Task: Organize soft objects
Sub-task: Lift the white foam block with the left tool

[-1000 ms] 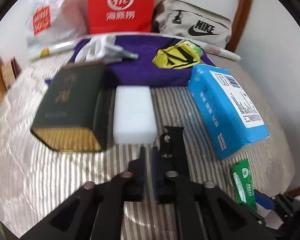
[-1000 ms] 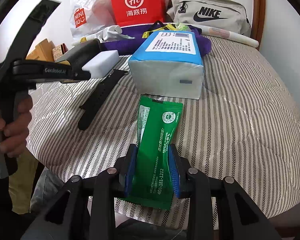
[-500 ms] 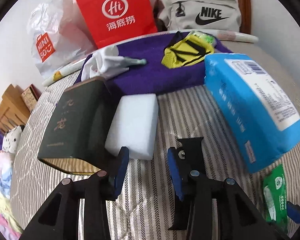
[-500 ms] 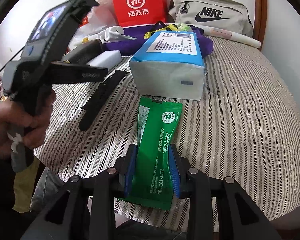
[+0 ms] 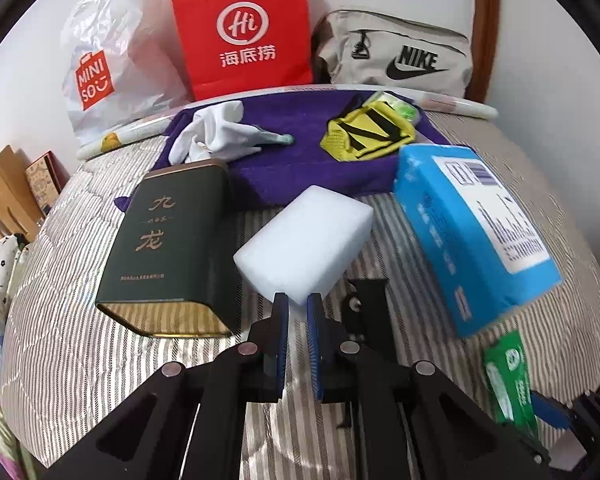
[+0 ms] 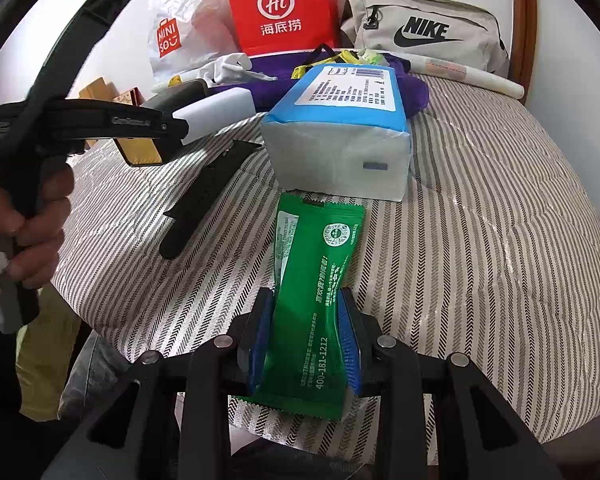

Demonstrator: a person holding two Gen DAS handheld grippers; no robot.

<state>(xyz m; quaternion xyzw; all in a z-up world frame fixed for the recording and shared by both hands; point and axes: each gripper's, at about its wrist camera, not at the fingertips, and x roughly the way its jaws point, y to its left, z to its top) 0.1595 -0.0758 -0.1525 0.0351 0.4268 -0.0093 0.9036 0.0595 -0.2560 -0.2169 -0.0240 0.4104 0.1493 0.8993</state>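
Left gripper (image 5: 297, 312): we are pinching the near corner of the white sponge block (image 5: 306, 244), fingers clamped on it and squeezing it narrow.
Sponge position: we are holding it raised off the striped bedcover (image 5: 80, 280), tilted, its long axis running away from us toward the far right; the right-wrist view shows it clear of the surface.
Right gripper (image 6: 306, 340): we are gripping the green wipes packet (image 6: 316, 292) around its middle, the film visibly waisted between the pads.
Packet position: its far end is lying just short of the blue tissue pack (image 6: 340, 128), its long axis pointing straight away from us; whether its far end is resting on the cover, we cannot tell.
Neighbours: the dark green tin (image 5: 168, 248) is lying just left of the sponge, the black strap (image 6: 204, 196) on the cover beneath and right of it.
Key relation: the purple towel (image 5: 300, 152), already carrying a white cloth (image 5: 216, 132) and a yellow mesh pouch (image 5: 368, 132), is lying straight ahead on the far side, so we judge it the likely gathering spot. The left hand is nearer to it; the tissue pack is standing between the packet and the towel.
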